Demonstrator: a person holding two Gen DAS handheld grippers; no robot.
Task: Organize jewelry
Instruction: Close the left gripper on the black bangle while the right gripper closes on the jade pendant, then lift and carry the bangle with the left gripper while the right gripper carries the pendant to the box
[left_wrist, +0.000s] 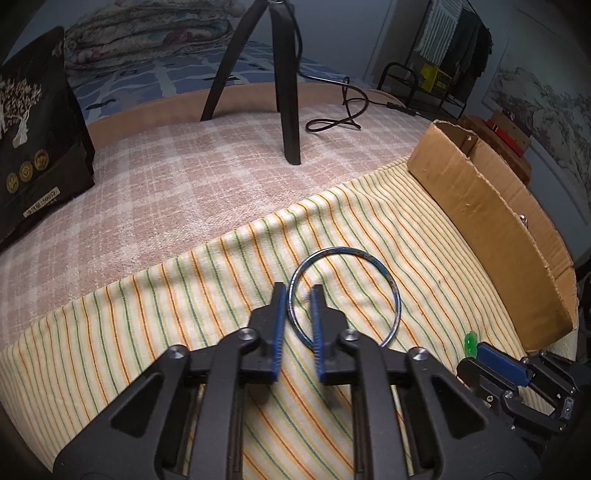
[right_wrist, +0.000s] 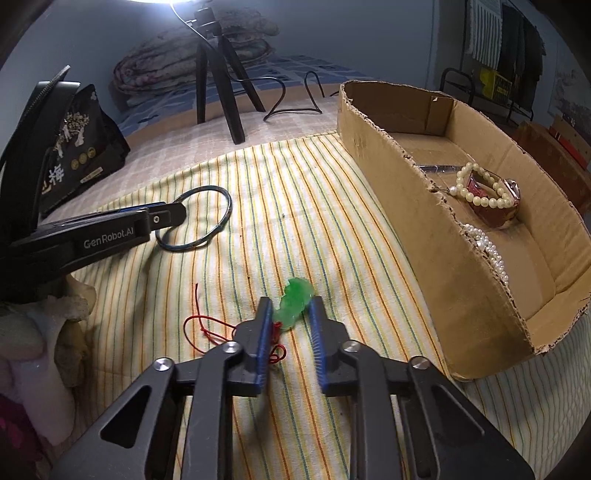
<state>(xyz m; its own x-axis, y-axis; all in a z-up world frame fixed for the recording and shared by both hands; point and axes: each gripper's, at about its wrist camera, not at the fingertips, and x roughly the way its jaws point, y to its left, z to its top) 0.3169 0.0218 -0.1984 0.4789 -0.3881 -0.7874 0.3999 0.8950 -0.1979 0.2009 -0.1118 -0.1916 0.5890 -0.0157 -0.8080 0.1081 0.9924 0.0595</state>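
the left gripper (left_wrist: 298, 291) is parted, its fingers straddling the near rim of the bangle (left_wrist: 345, 295) that lies flat mid-cloth. the right gripper (right_wrist: 290, 306) is parted too, a finger on each side of the green pendant (right_wrist: 293, 302) — not yet clenched on it, its red cord (right_wrist: 207, 326) trailing left. the box (right_wrist: 436, 266) along the striped cloth's (right_wrist: 314, 206) right edge holds pearls (right_wrist: 480, 199) and a watch (right_wrist: 511, 190).

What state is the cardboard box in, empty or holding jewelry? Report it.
Holding jewelry: the open-topped brown cardboard box contains a pearl bracelet, a red-strapped watch and a white bead strand.
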